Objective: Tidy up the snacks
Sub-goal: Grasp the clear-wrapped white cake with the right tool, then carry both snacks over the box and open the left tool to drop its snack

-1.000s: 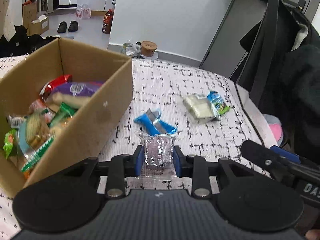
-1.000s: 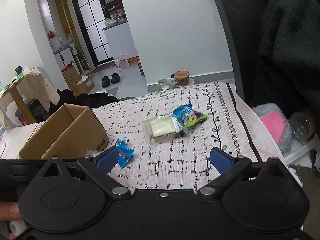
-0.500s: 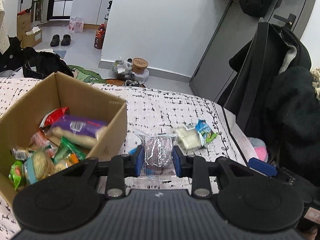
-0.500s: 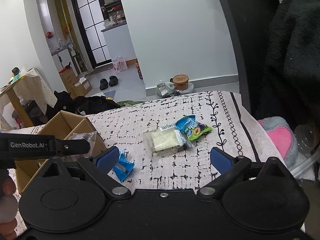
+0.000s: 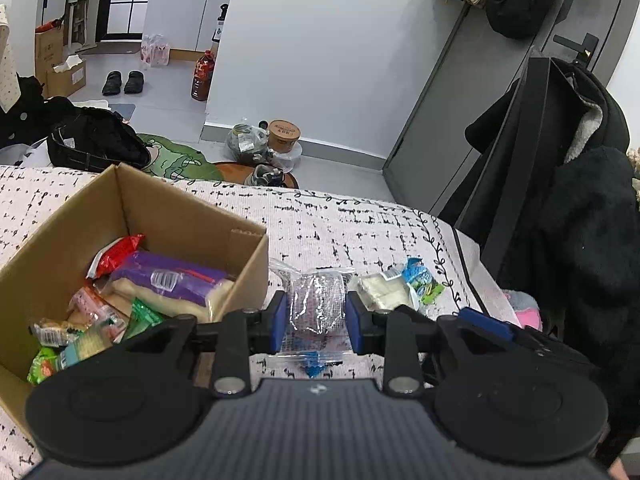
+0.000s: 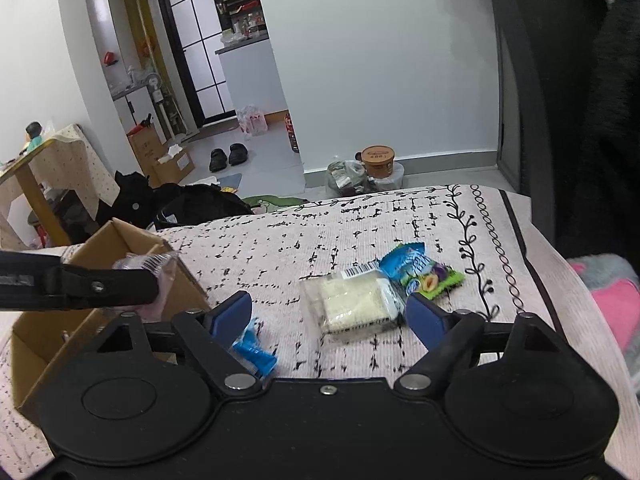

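Note:
My left gripper [image 5: 316, 316] is shut on a clear bag with a purplish snack [image 5: 316, 300], held above the patterned cover just right of the cardboard box [image 5: 248, 264]. The box holds several snack packs, among them a purple one [image 5: 168, 280]. My right gripper [image 6: 328, 314] hangs low over a white snack pack [image 6: 352, 300]; its jaws are closing with the pack between them, pads apart from it. A blue-green packet [image 6: 420, 276] lies against the white pack. A blue wrapper [image 6: 252, 352] lies under the left finger [image 6: 232, 312].
The patterned cover [image 6: 320, 232] ends at a far edge, with a paper tub [image 6: 378, 160] and bags on the floor beyond. Dark coats [image 5: 580, 220] hang close on the right. A pink soft thing [image 6: 612, 296] lies by the right edge.
The left gripper has risen with the clear bag, off the cover. The right gripper has moved forward over the white pack and its jaws have narrowed.

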The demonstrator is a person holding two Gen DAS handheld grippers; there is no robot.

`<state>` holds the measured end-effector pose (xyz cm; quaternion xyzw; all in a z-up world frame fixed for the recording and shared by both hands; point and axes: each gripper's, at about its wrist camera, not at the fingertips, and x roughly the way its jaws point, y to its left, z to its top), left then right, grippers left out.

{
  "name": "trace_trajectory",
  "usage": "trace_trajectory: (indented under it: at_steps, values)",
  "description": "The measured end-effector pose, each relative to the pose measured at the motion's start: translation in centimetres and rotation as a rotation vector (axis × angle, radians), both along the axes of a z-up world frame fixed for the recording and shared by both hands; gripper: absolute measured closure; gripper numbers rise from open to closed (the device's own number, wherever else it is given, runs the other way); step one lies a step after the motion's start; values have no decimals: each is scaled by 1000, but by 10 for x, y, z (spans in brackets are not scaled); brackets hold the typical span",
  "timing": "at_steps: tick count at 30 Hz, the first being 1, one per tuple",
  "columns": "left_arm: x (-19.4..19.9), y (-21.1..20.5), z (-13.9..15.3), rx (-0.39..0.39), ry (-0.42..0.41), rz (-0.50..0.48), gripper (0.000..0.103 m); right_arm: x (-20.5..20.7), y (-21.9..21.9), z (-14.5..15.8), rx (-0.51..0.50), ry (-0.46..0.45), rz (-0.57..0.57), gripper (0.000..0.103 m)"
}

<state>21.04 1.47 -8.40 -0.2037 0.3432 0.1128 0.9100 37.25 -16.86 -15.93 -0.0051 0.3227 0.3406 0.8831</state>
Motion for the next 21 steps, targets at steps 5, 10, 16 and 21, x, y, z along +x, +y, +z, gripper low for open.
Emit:
trace_trajectory:
  at_steps: [5, 10, 16, 21]
  values:
    - [7, 0, 2, 7, -4, -13, 73, 14, 13, -7, -38, -15, 15, 20]
    - [10, 2, 3, 16, -11, -7, 73, 23, 23, -15, -58, -8, 31, 20]
    - [8, 6, 1, 21, -17, 29, 73, 16, 30, -26, -125, 12, 20, 46]
    - [4, 10, 2, 23, -22, 55, 73, 6, 20, -19, -122, 35, 22, 54]
